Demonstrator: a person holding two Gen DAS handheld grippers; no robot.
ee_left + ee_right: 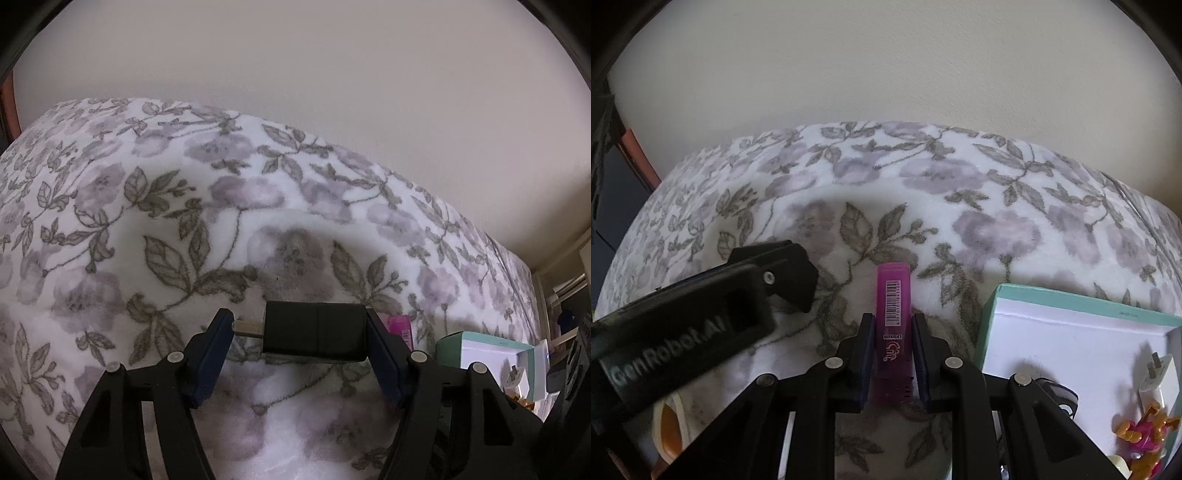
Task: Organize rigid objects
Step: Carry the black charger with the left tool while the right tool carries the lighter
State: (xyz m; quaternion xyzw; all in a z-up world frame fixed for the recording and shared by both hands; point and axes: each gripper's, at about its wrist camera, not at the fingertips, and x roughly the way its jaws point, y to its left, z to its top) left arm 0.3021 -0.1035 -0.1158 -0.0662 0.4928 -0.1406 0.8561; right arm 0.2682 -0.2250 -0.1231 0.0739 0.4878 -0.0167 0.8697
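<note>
Left gripper [300, 328]: its jaws are pinching a small black rectangular plug adapter [316, 331] end to end, with the metal connector pressing against the left pad above the bed.
Right gripper [893, 343]: its jaws are squeezing a translucent magenta plastic highlighter pen [892, 325] near its lower half, the barcode facing up.
Destination: a shallow teal-edged cardboard box with a white inside [1071, 336] is sitting just right of the right gripper, already holding a white wall charger [1161, 373] and a pink-and-gold toy figure [1145, 434].
Slip risk: the adapter is being held only by its narrow ends, so a tilt could be twisting it out.
Collision risk: the two grippers are working near each other, so both moving boxward could be making them clash.
Box risk: a careless drop could be disturbing the things inside.
Surface: a plush white bed blanket with grey leaves and mauve flowers [184, 221] is dipping softly, so a dropped piece could be rolling.
Room: a plain cream wall [886, 66] is rising behind the bed.
</note>
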